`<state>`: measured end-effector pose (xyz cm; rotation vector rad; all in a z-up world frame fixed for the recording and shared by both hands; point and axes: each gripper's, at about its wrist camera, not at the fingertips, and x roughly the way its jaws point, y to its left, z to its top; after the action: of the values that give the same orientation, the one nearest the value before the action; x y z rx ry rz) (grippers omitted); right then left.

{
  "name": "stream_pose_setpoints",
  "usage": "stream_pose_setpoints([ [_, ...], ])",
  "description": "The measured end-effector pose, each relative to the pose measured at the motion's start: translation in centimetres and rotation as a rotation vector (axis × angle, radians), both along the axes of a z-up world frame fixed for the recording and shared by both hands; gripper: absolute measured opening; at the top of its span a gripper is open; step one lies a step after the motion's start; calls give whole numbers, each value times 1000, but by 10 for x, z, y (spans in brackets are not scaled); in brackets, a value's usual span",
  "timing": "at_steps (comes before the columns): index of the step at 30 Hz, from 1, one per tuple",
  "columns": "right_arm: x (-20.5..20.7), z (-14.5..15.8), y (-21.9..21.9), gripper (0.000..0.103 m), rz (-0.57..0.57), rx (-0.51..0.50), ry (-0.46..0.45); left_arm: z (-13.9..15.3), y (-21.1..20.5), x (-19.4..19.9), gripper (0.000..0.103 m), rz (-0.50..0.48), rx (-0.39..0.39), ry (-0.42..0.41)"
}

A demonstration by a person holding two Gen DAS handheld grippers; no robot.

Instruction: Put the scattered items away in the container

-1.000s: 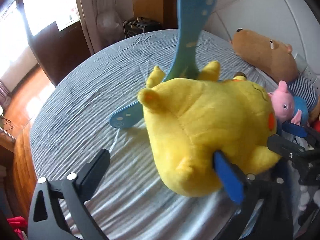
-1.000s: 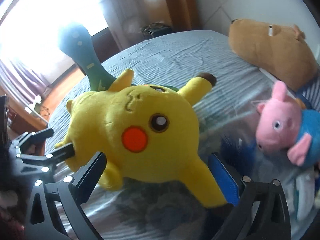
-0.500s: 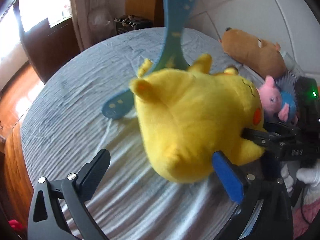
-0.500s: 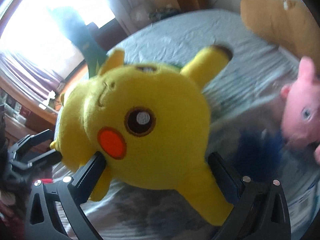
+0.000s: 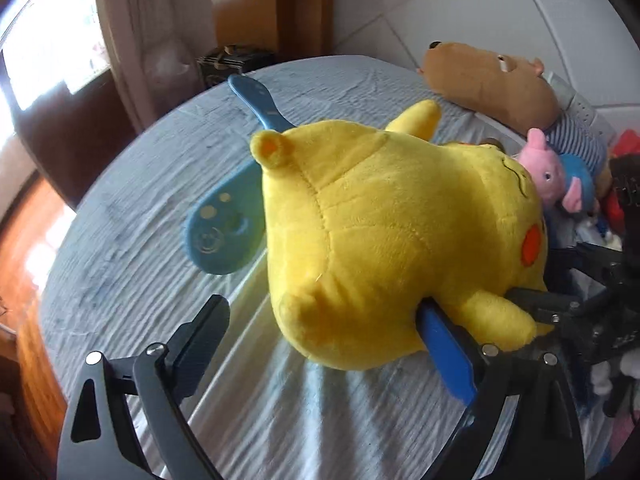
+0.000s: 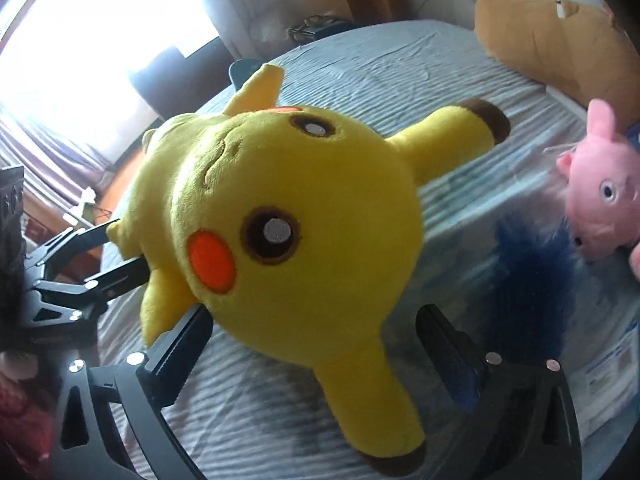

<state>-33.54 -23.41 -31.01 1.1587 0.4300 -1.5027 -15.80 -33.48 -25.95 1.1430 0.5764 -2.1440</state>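
A yellow plush (image 5: pixel 392 232) with red cheeks lies on its side on the striped bedsheet (image 5: pixel 132 264). My left gripper (image 5: pixel 322 310) reaches in at its bottom end with the jaws closing. The blue right finger (image 5: pixel 444 344) touches the plush, while the left finger (image 5: pixel 200 332) stands apart from it. At the head end (image 6: pixel 296 216), my right gripper (image 6: pixel 314 316) straddles the head, open. Its left finger (image 6: pixel 180 344) rests against the plush and its right finger (image 6: pixel 448 344) stays off it. A blue spotted plush piece (image 5: pixel 224 232) lies under the yellow plush.
A pink pig plush (image 6: pixel 600 200) and a big brown plush (image 6: pixel 560 40) lie by the white headboard (image 5: pixel 460 8). A dark blue fuzzy thing (image 6: pixel 528 272) lies on clear plastic with a printed label (image 6: pixel 612 360). Curtains and a window stand beyond the bed.
Both grippers have sunk closer to the yellow plush, which fills more of each view. The blue piece that stood tall behind it now lies low. The head has turned in the right view.
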Motion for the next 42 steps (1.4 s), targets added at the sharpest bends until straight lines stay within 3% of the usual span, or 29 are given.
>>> stream_pose_setpoints([
  [3,3,-4,-3,103,3,-8,14,-6,-8,-1,103,2,49,34],
  [7,1,-4,-7,103,-1,-30,10,-8,-7,-4,103,-15,32,53],
  [14,-9,-27,-12,103,9,-23,-100,-25,-8,-15,103,-25,40,47],
  [18,-10,-32,-10,103,2,-50,-75,-28,-7,-16,103,-22,33,88],
  [19,-10,-31,-10,103,0,-65,-63,-27,-6,-16,100,-27,28,104],
  [20,-10,-31,-10,103,1,-78,-53,-26,-5,-17,86,-31,22,120],
  [21,-11,-30,-11,102,-4,-85,-45,-24,-2,-17,81,-36,3,126],
  [22,-9,-26,-12,95,-8,-92,-29,-20,1,-18,76,-41,-23,128],
  [25,2,-11,-8,85,-14,-111,39,-10,5,-16,69,-50,-52,122],
  [29,17,4,4,79,-26,-115,74,10,18,-7,56,-92,-103,102],
  [32,35,24,18,76,-36,-116,96,24,25,5,56,-112,-83,93],
  [35,55,39,42,74,-42,-100,63,34,36,28,56,-135,-41,82],
  [42,110,27,86,73,-55,-21,-80,28,47,73,56,-173,0,-49],
])
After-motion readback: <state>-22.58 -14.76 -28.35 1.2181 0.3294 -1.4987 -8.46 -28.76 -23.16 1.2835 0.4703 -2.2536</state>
